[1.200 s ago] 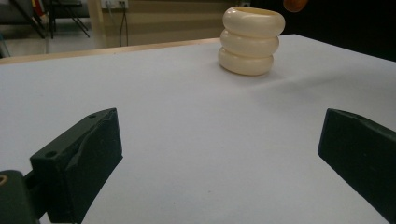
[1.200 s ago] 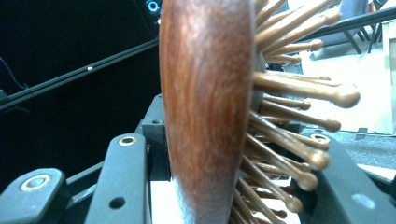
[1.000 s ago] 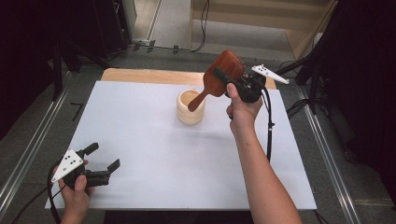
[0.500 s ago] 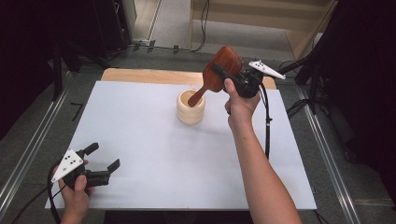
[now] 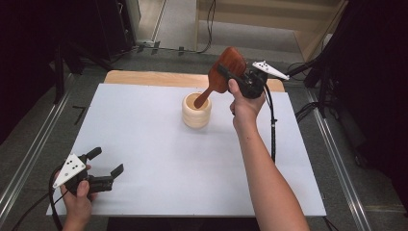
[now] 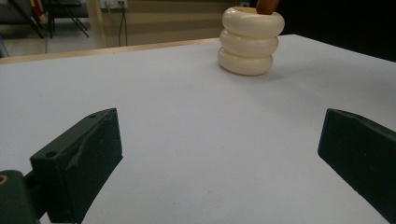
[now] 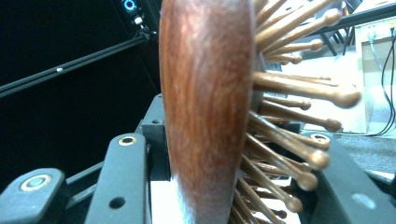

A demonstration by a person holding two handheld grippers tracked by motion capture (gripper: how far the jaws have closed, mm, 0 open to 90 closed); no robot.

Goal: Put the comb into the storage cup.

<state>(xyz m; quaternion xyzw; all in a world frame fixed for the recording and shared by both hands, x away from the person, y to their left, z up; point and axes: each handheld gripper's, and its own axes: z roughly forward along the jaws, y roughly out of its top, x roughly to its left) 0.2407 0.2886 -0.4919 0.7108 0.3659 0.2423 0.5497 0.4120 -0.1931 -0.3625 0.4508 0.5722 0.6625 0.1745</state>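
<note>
Handle tip of wooden hairbrush hidden inside cream ribbed holder; depth of entry not readable from high view. From left gripper view, just a brown stub above the holder's rim, cut off by top edge. From right gripper view, brush back and wooden bristle pins crowd the lens; table and holder blocked.

Right gripper clamped on brush head, one jaw on smooth back, other on bristle side. Held above and just right of holder, brush slanting down-left into its mouth. Right hand below the gripper, forearm running in from bottom edge.

Against 1.0 s ago: brush handle then at the rim, now lower and inside the mouth; head tilted more upright. Holder unmoved. Left gripper unmoved.

Left gripper at near-left corner of white table sheet, jaws wide apart, nothing between them, held in left hand. Well apart from holder.

Around: wood strip of tabletop showing beyond sheet's far edge; black cable trailing from right gripper along forearm; metal rails either side; dark surroundings, detail unreadable.
</note>
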